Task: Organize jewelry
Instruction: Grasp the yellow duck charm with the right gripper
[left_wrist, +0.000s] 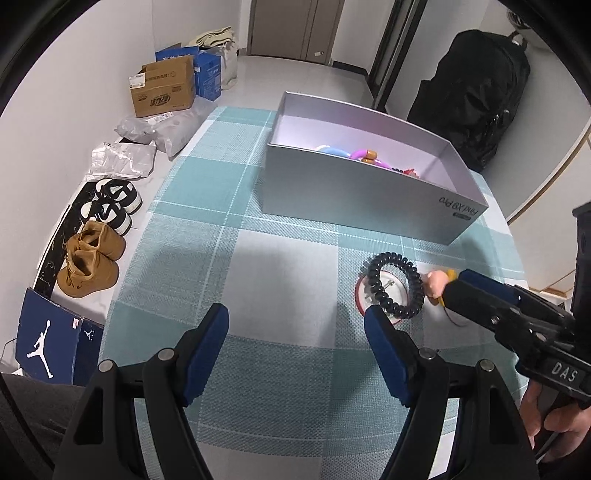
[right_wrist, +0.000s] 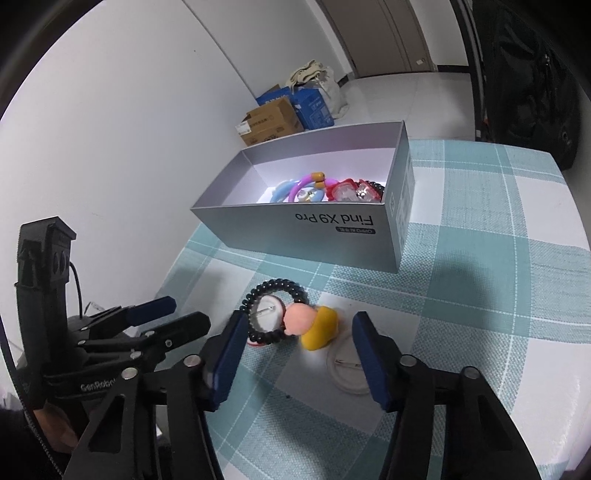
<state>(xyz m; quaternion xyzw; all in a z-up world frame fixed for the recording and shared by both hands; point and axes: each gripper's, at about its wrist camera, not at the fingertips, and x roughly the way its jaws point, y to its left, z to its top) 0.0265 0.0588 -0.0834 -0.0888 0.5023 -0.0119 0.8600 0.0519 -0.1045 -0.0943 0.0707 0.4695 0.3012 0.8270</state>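
A grey open box (left_wrist: 354, 199) (right_wrist: 317, 229) stands on the checked tablecloth and holds several coloured pieces (right_wrist: 321, 186). In front of it a black bead bracelet (left_wrist: 395, 284) (right_wrist: 275, 314) lies over a round pin badge (right_wrist: 266, 314). Beside it lie a pink and yellow toy charm (right_wrist: 314, 325) (left_wrist: 437, 284) and a second badge (right_wrist: 347, 373). My left gripper (left_wrist: 295, 343) is open, low over the cloth left of the bracelet. My right gripper (right_wrist: 299, 350) is open, its jaws on either side of the charm.
The table's left edge drops to a floor with shoes (left_wrist: 92, 258), bags, cardboard boxes (left_wrist: 162, 88) and a blue shoe box (left_wrist: 48, 347). A black backpack (left_wrist: 476, 92) hangs behind the table's far right corner.
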